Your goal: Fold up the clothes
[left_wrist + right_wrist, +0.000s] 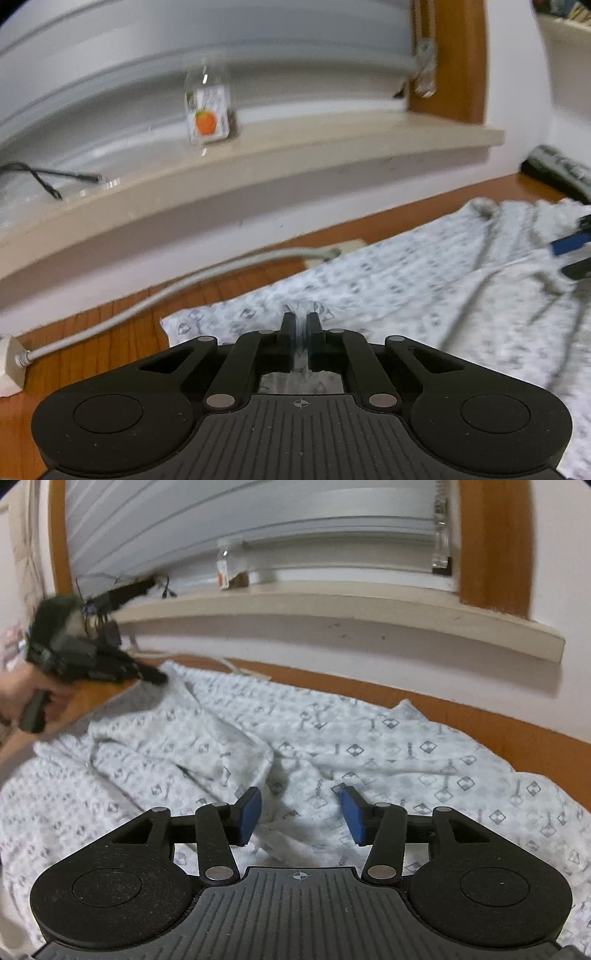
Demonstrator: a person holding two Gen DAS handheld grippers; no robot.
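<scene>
Patterned garment lies rumpled on wooden table below windowsill.

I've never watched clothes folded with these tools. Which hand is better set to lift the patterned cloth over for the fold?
Probably the left. The left gripper is shut on the edge of the patterned cloth, so it could lift at once. The right gripper hangs open over a wrinkle and holds nothing.

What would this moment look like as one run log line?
stage: grasping | left gripper: shut on patterned garment edge | right gripper: open above garment, nothing pinched | surface: wooden table
</scene>
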